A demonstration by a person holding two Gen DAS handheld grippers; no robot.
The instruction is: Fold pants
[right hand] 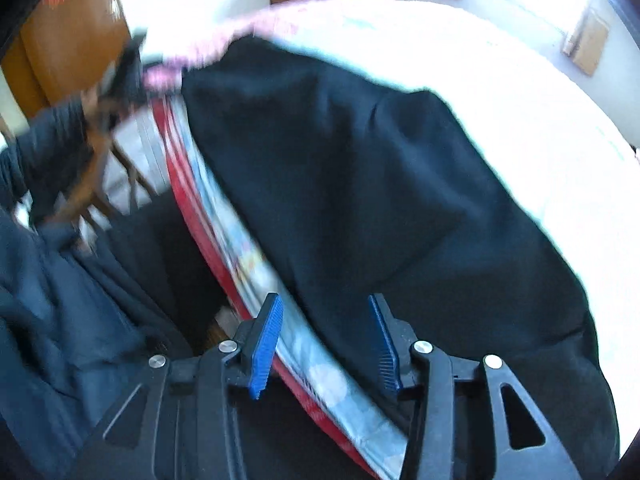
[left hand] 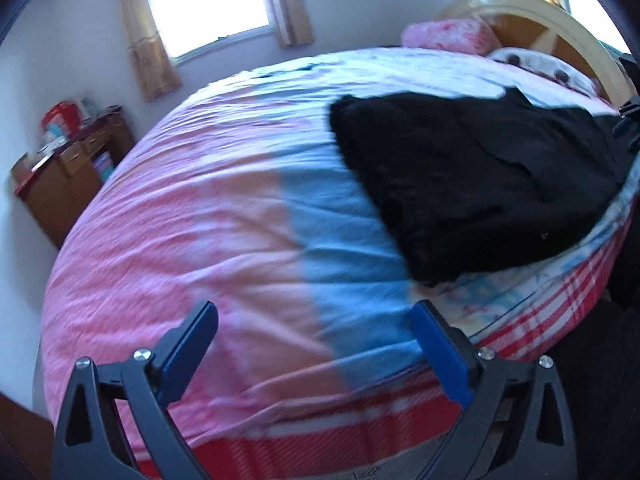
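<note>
Bed (left hand: 168, 216) with a pink and blue cover fills the view ahead of the left gripper (left hand: 316, 344). Black pants (left hand: 472, 184) lie flat near the bed's edge, up and to the right of that gripper and well clear of it, already doubled into a thick slab by the look of it. In the right wrist view the pants (right hand: 380, 200) spread directly ahead of the right gripper (right hand: 326, 340), near edge just past its tips, the bed's edge running under its left finger.

Left gripper: jaws spread wide, only bedcover between them. Right gripper: jaws parted about halfway, nothing pinched, pads off the cloth.

Handling, judged: soft, limp, fairly heavy knit; will sag and drape, not slippery, nothing fragile. Best hold looks like the corners of the end nearest the right gripper, pinching all layers together so they don't slide apart.
</note>
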